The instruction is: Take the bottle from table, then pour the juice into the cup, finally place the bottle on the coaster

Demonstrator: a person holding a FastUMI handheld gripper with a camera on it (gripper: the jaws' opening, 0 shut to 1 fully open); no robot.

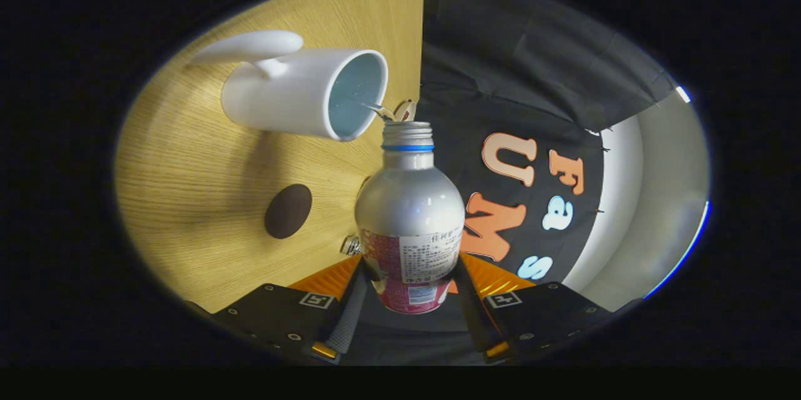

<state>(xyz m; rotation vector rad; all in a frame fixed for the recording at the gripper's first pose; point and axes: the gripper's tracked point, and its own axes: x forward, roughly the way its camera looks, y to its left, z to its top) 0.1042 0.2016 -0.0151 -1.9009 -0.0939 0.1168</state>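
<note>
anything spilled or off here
Nothing stands out. The gripper is shut on the tilted bottle, its mouth at the cup rim; no spill shows on the table. The coaster lies bare.

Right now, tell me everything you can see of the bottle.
The bottle is silvery, metal by its look, with rounded shoulders, a blue ring below a threaded neck and no cap on. A red and white label wraps its lower body. The tongs are shut on it, one finger on each side of the label. It is tipped so its mouth meets the rim of the white cup on the wooden table, and a thin stream runs into the cup.
</note>
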